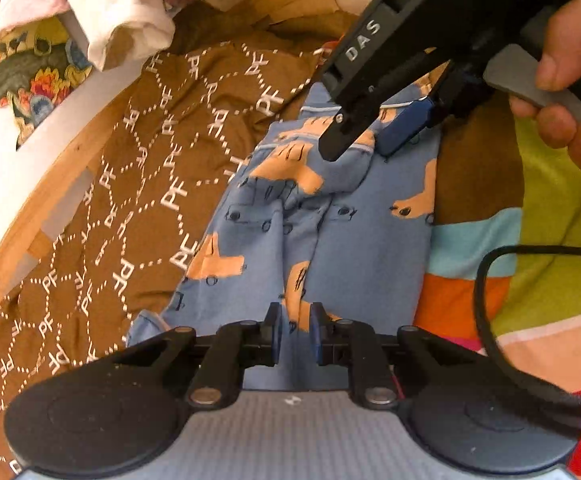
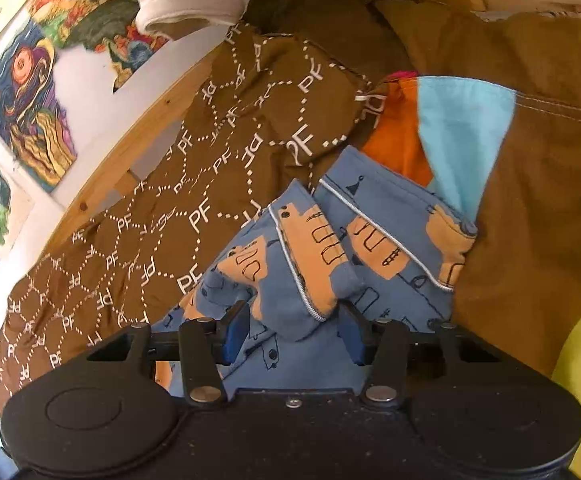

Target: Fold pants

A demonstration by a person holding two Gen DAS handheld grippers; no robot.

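The pants (image 1: 342, 216) are small, blue, with orange truck prints, lying on a brown "PF" patterned cover (image 1: 130, 184). My left gripper (image 1: 294, 328) is shut on a fold of the pants at their near end. My right gripper (image 1: 364, 140) comes in from the upper right of the left wrist view, fingers around the far end of the pants. In the right wrist view the right gripper (image 2: 296, 330) stands open with the bunched pants cuffs (image 2: 314, 264) between its fingers.
A wooden bed frame (image 1: 50, 184) runs along the left. A colour-block blanket (image 1: 474, 248) in brown, light blue, orange and lime lies to the right. White and pink garments (image 1: 102, 4) hang at the top. A black cable (image 1: 486, 320) loops at right.
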